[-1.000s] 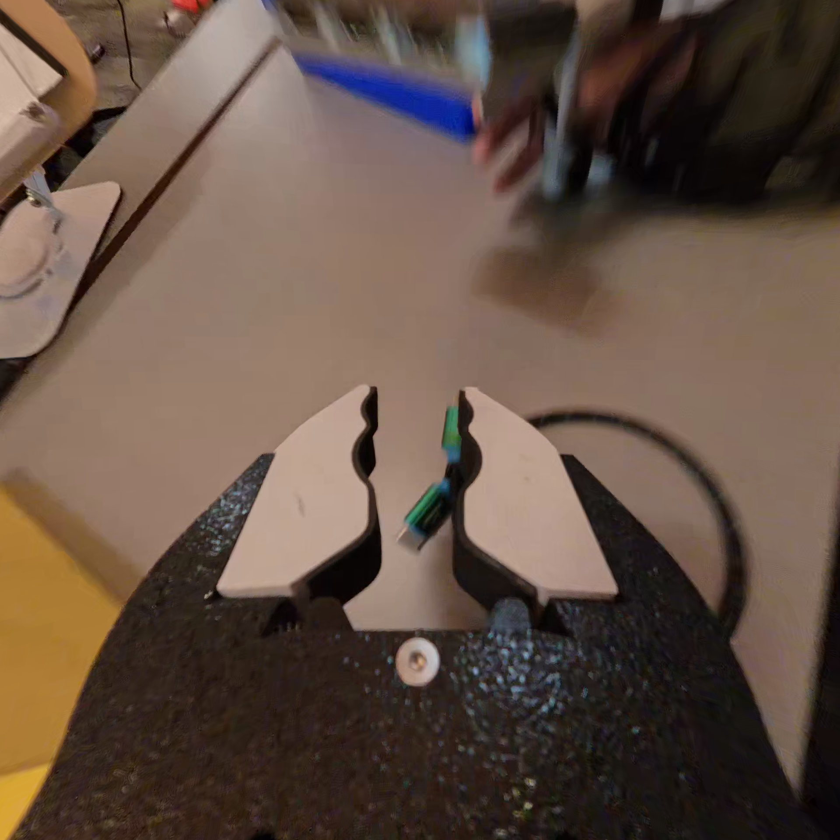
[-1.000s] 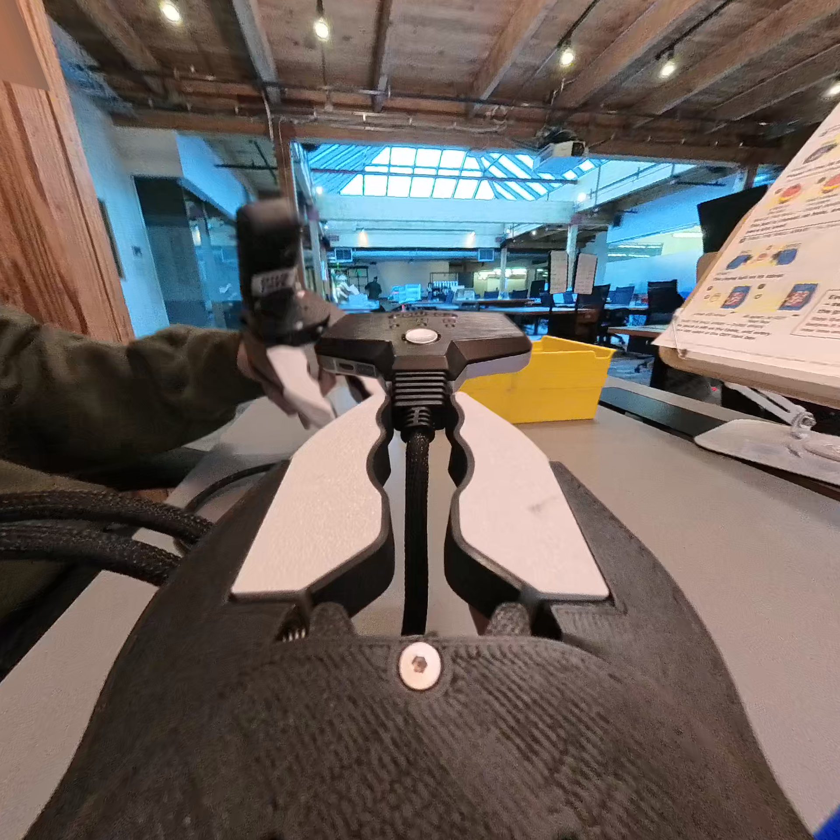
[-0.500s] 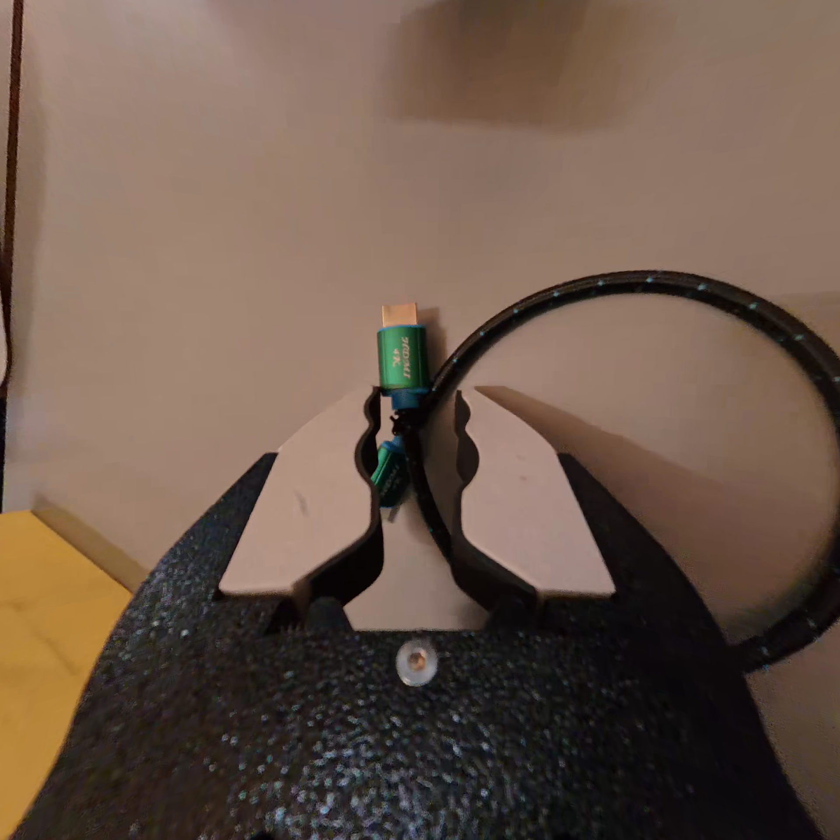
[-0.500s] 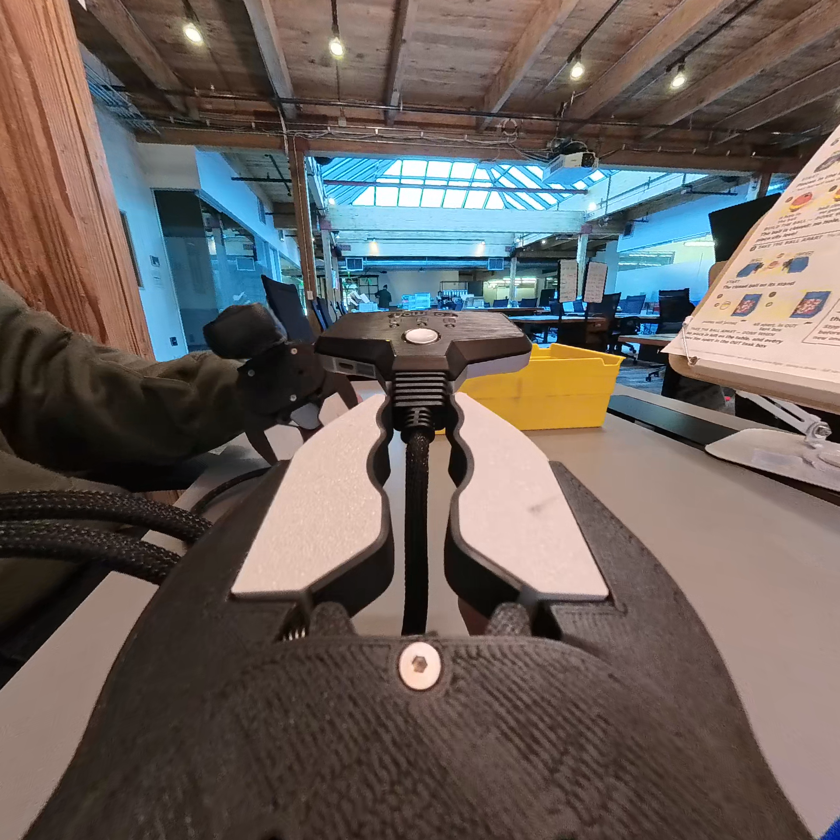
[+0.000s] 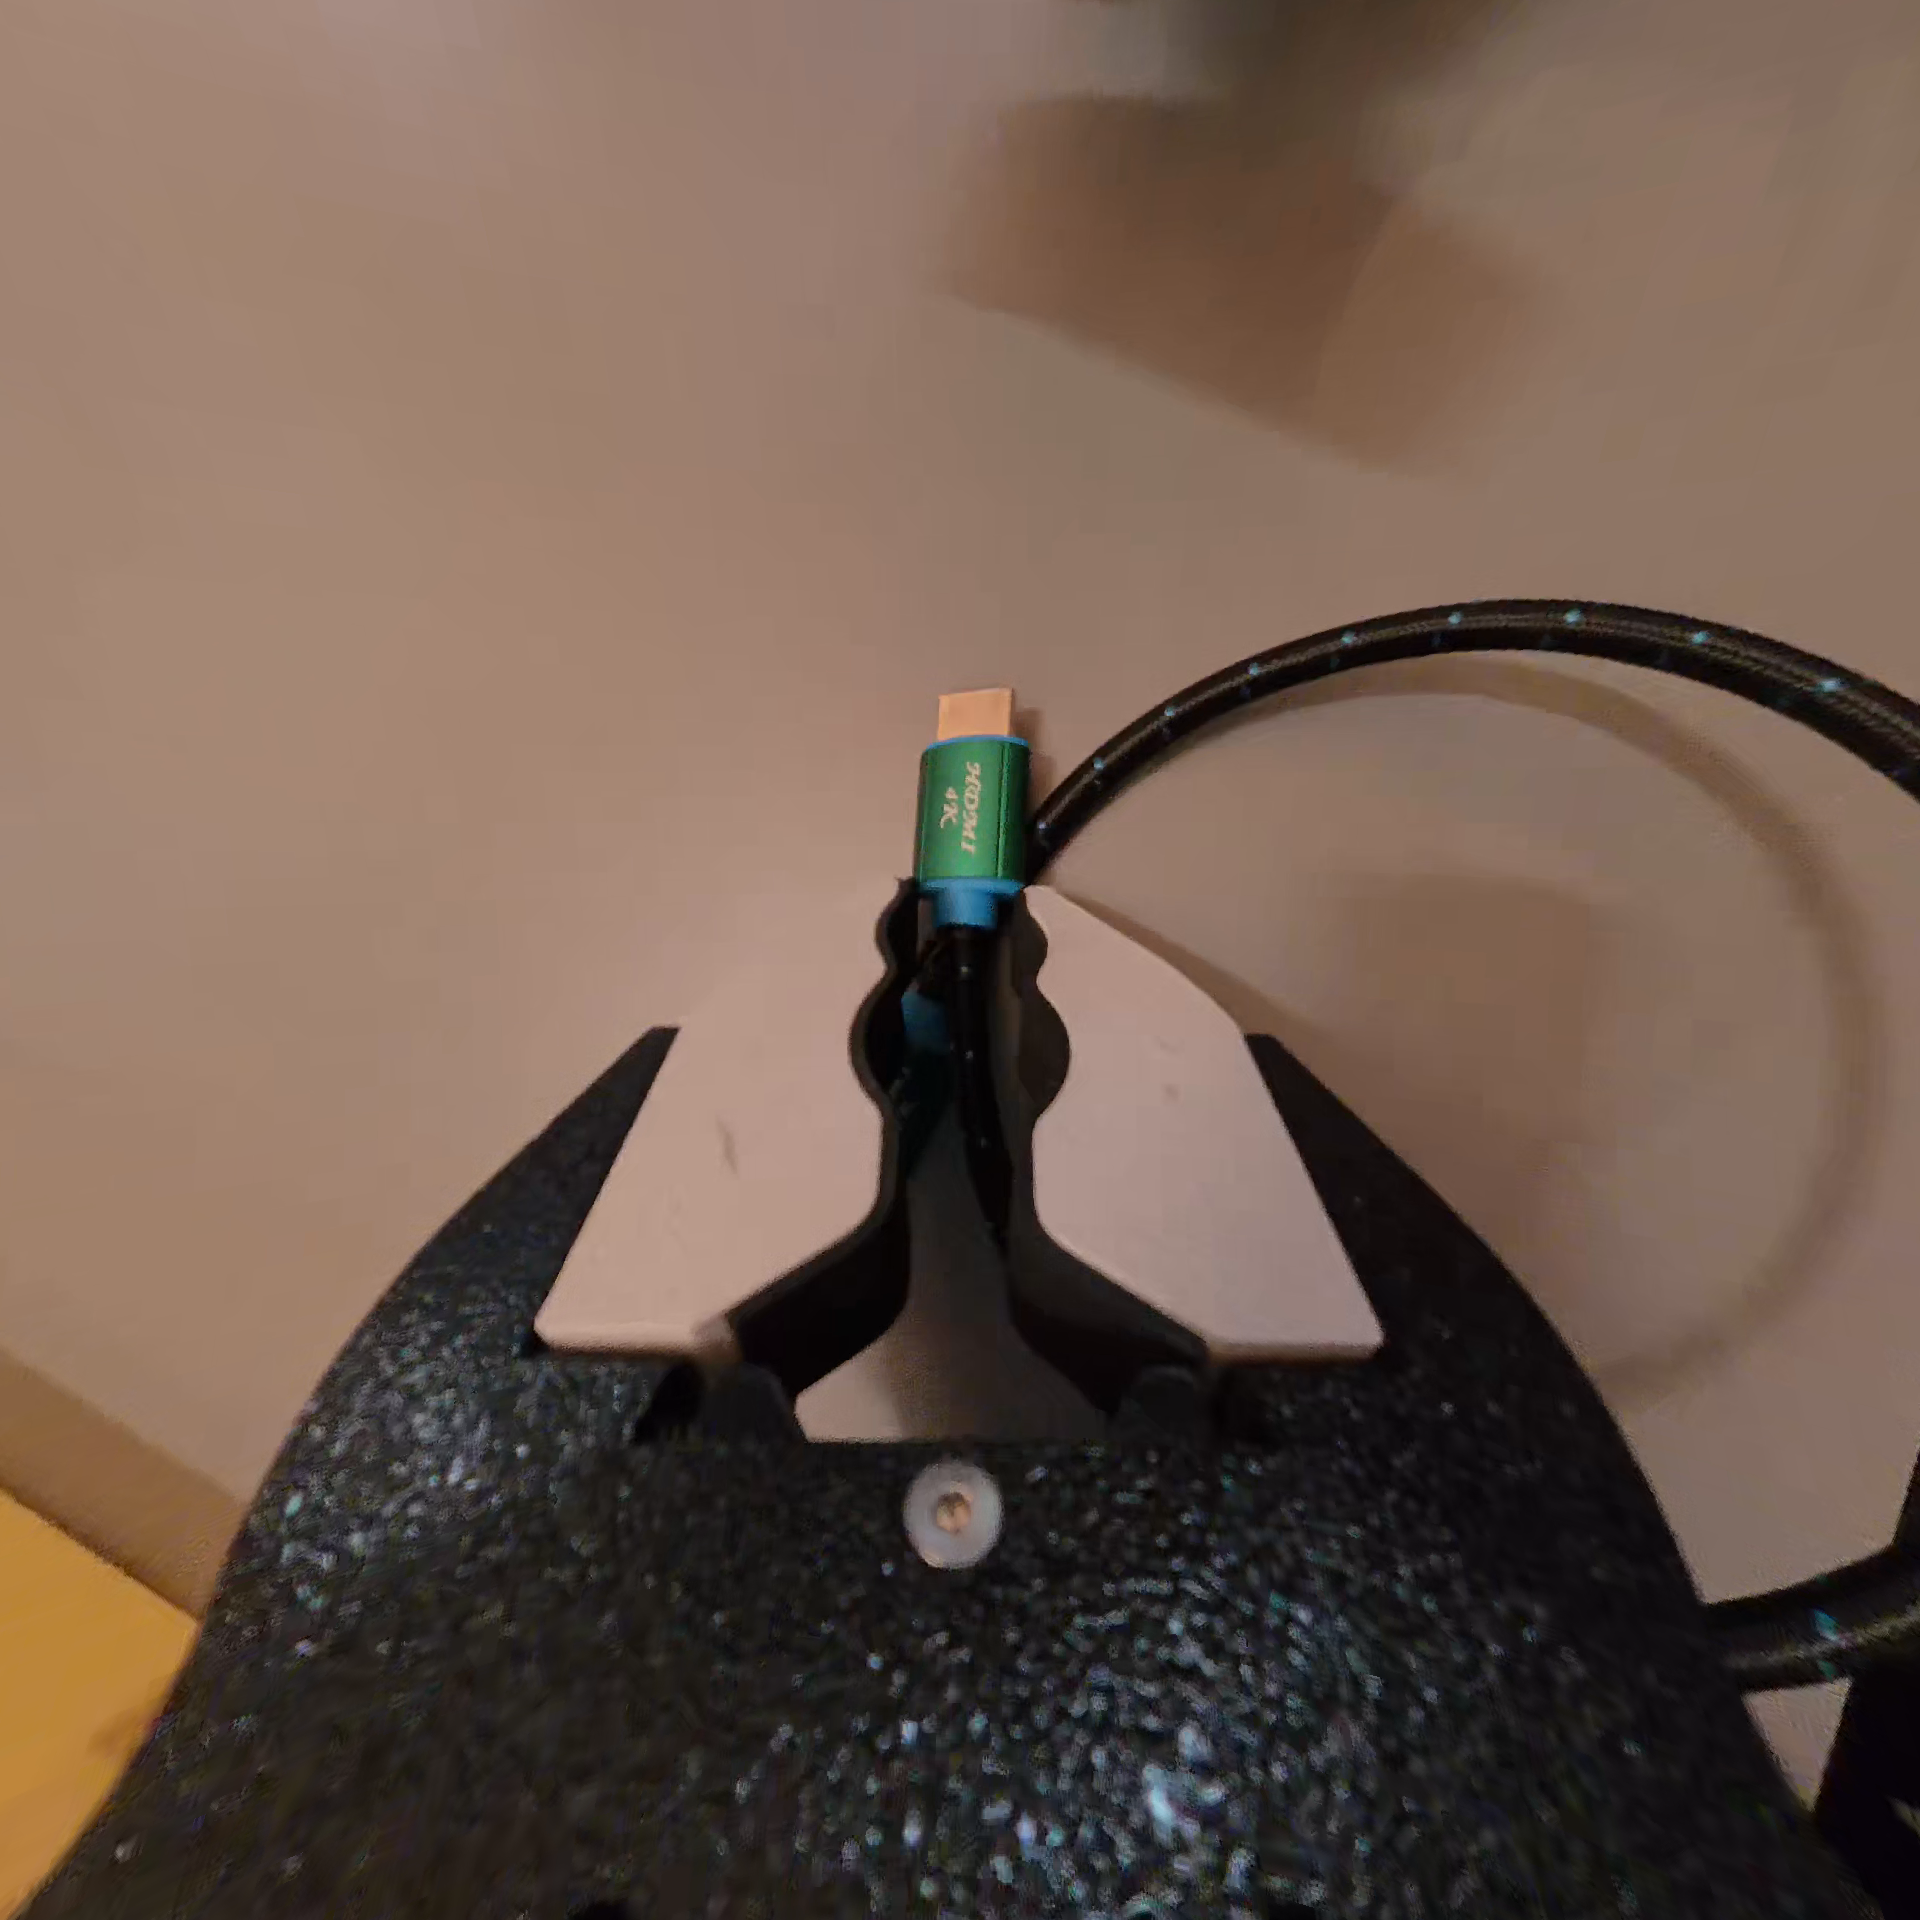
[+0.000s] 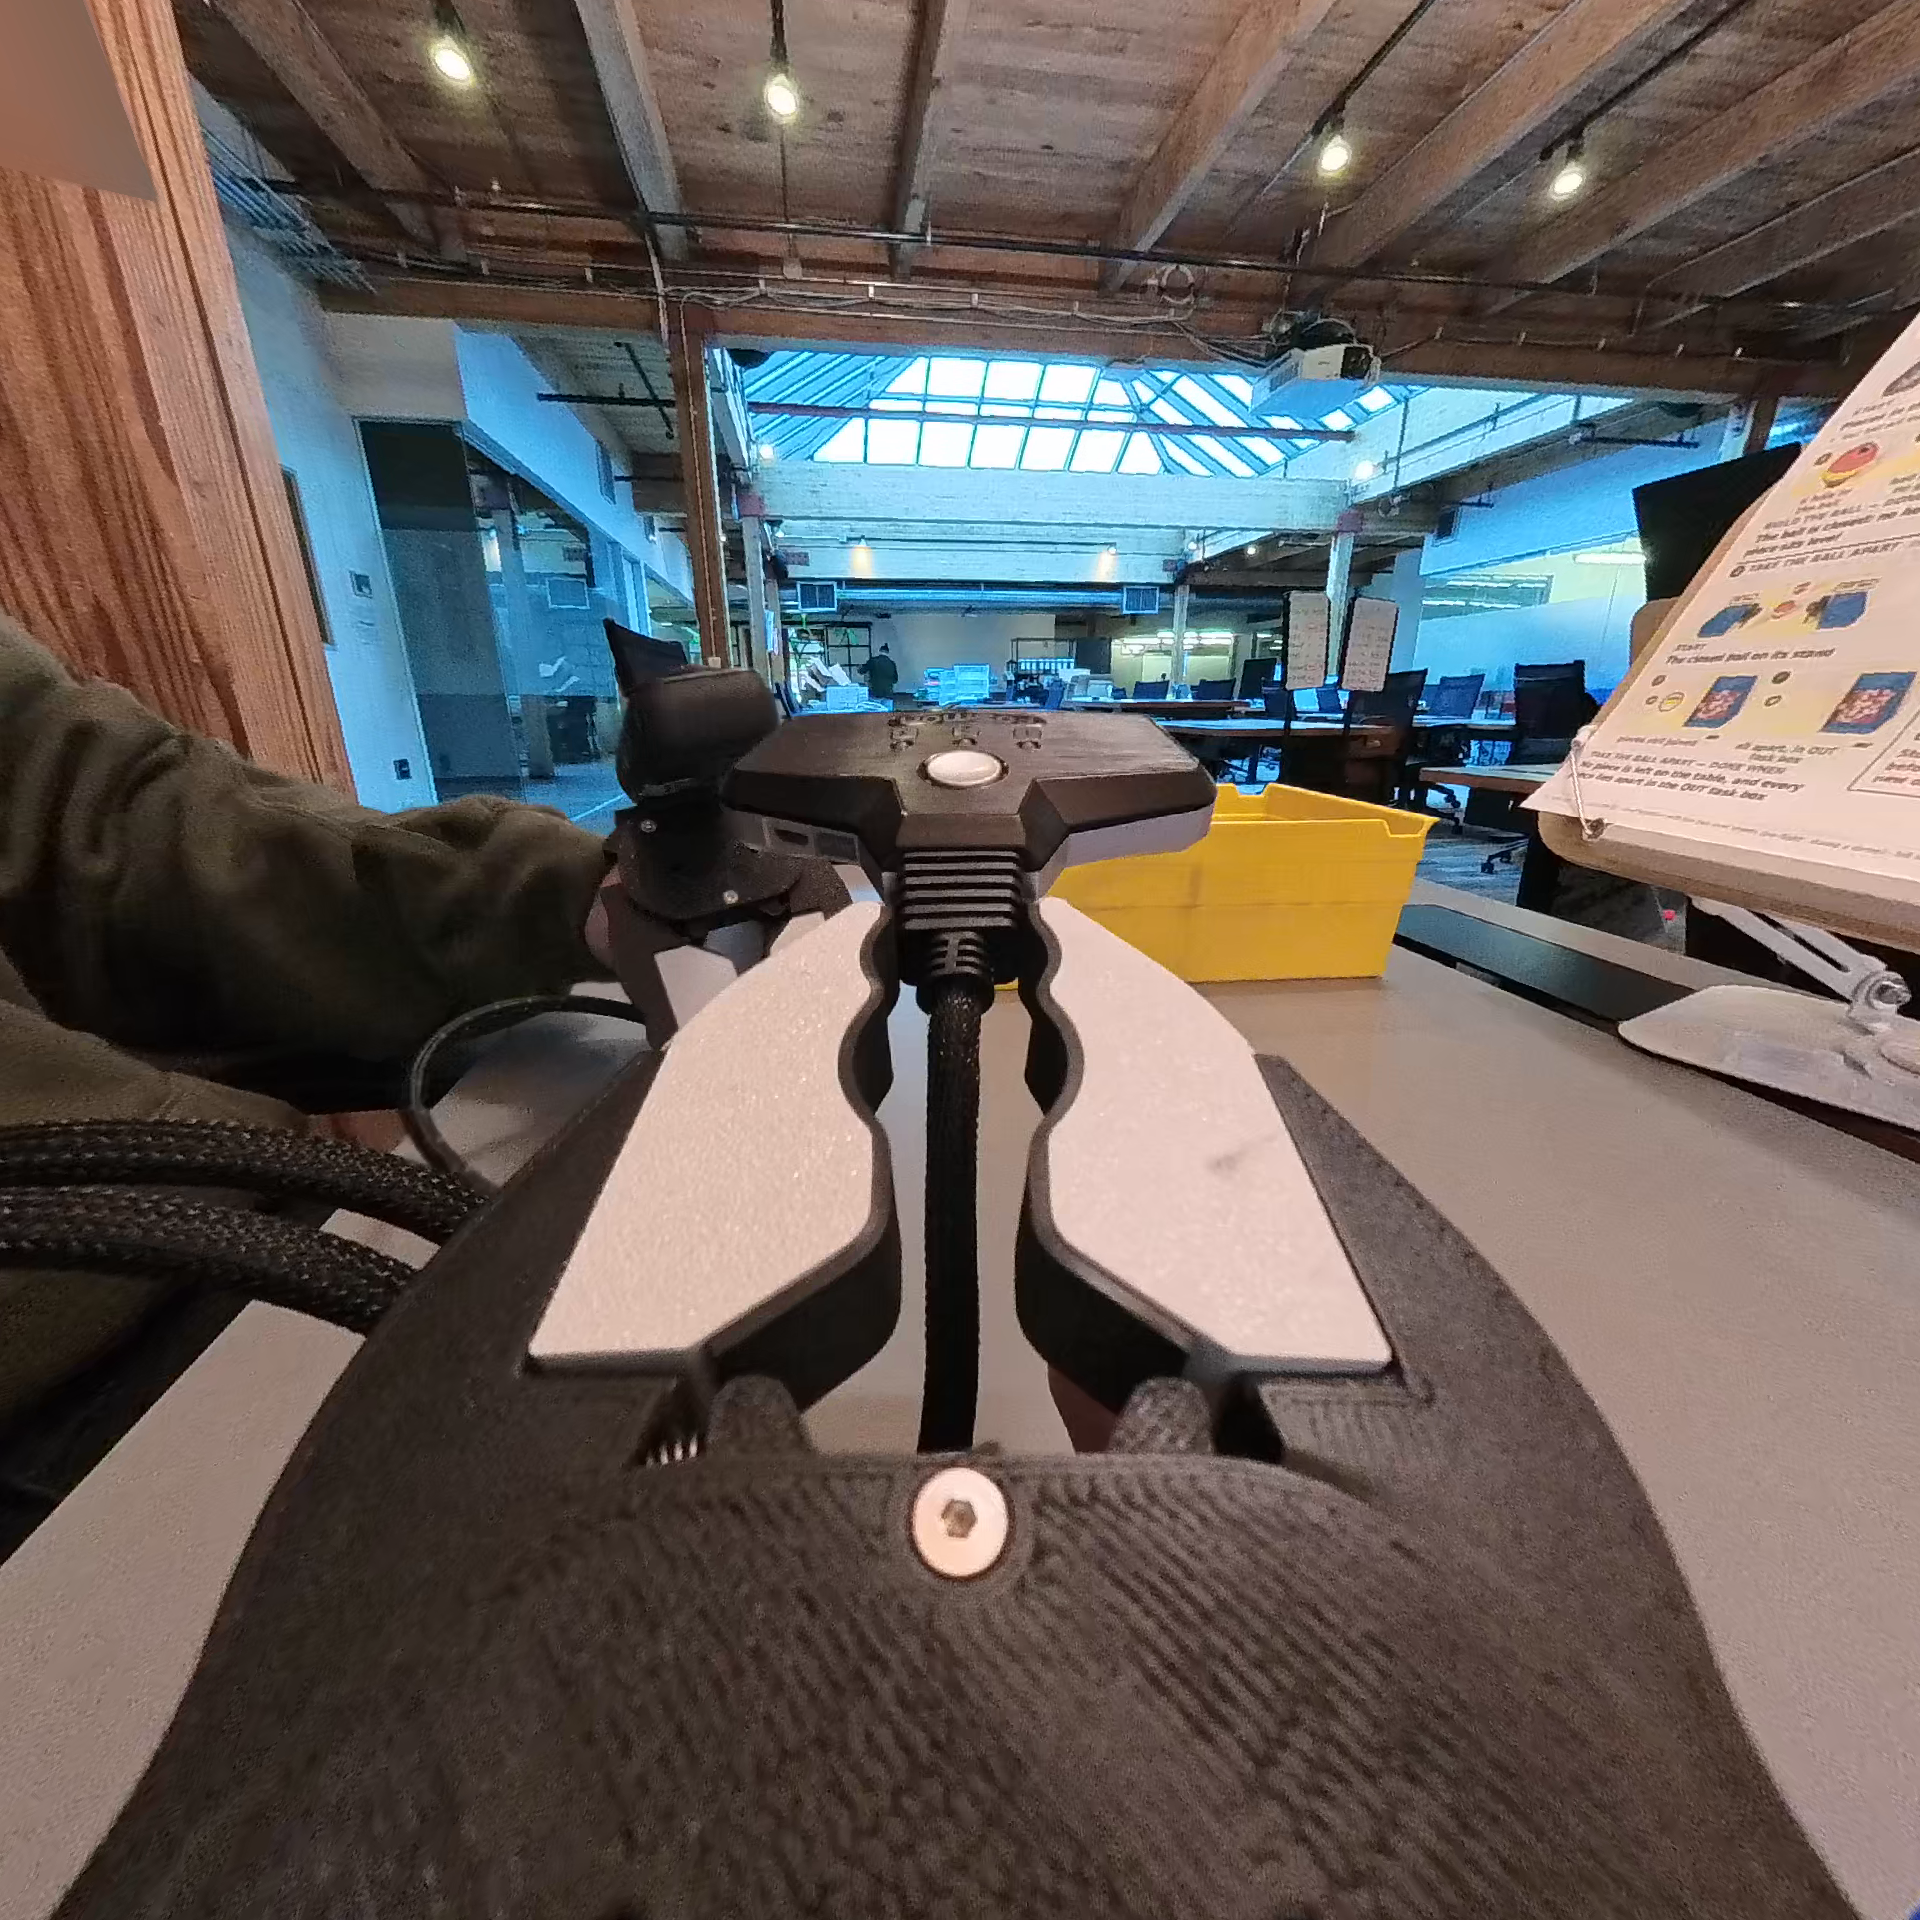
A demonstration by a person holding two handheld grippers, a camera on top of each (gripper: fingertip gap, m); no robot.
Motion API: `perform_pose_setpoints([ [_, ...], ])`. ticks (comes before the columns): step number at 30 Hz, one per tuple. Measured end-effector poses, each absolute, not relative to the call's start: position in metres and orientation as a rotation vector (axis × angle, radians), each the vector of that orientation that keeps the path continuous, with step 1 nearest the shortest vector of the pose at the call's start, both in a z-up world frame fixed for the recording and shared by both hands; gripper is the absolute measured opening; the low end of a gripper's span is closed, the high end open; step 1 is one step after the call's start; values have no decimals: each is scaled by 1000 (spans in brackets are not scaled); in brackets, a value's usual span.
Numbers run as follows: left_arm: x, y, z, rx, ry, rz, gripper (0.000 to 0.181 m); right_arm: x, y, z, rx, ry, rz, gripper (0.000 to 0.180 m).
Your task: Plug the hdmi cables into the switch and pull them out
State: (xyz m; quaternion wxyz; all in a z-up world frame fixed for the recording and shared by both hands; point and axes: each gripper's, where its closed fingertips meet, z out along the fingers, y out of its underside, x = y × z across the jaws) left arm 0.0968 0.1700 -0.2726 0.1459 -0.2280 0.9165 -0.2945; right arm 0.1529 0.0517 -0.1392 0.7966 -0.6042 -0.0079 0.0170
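My left gripper (image 5: 961, 906) is shut on the blue collar of a green HDMI plug (image 5: 971, 805). The plug's gold tip (image 5: 975, 715) points away from me over the grey table (image 5: 416, 520). Its black braided cable (image 5: 1455, 621) loops off to the right. A second blue-green plug end (image 5: 920, 1029) lies lower between the fingers. My right gripper (image 6: 958, 930) is shut on the ribbed cable neck of the black HDMI switch (image 6: 966, 779) and holds it level. The left gripper (image 6: 696, 831) shows just left of the switch, held by a green sleeve (image 6: 260, 883).
A yellow bin (image 6: 1247, 894) stands behind the switch. An instruction sheet on a metal stand (image 6: 1745, 675) is at the right. Thick black braided cables (image 6: 208, 1195) run in from the left. A table edge and a yellow surface (image 5: 62, 1662) show at the lower left.
My left gripper's fingers have closed on the green plug's collar. In the right wrist view the left gripper has come nearer the switch. The right gripper and switch have held still.
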Motion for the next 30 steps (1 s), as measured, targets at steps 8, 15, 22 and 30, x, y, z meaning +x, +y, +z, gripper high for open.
perform_pose_setpoints([
  [8,81,158,-259,-542,2624,-906,16,152,52,-140,-1302,-21,37,22],
  [15,79,157,-273,-717,2674,-969,18,152,52,-140,-1301,-22,31,22],
  [22,78,151,-274,-667,2648,-973,18,151,52,-140,-1302,-25,36,22],
  [30,78,153,-273,-654,2627,-934,16,150,53,-140,-1304,-32,38,22],
])
